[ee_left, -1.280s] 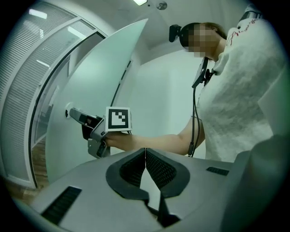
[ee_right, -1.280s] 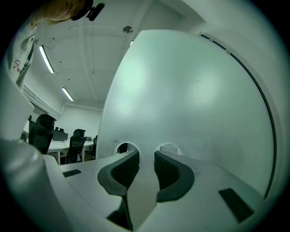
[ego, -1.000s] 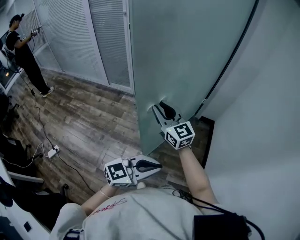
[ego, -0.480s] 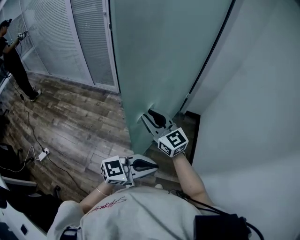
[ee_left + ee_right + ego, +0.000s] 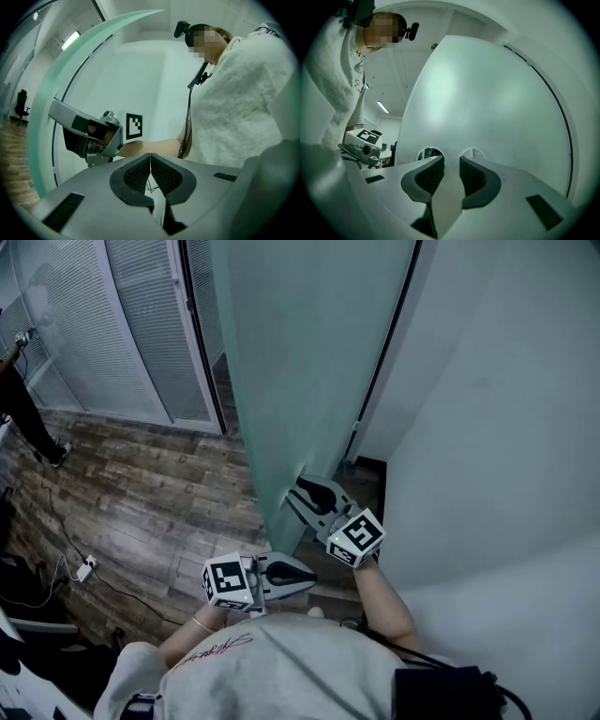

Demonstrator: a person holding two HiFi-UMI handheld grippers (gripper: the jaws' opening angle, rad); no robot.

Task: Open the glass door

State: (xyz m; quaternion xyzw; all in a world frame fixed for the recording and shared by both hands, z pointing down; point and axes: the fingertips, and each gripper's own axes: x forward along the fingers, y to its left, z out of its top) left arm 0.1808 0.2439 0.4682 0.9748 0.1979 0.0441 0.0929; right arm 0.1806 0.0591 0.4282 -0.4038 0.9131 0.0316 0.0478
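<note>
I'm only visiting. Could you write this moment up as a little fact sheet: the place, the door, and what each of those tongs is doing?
Place: room with wooden floor and slatted partition
Door: frosted glass door, apparently partly open, beside a white wall
Right tongs: closed on the door's free edge
Left tongs: shut, empty, held near the person's body
Bystander: another person at the far left edge
</note>
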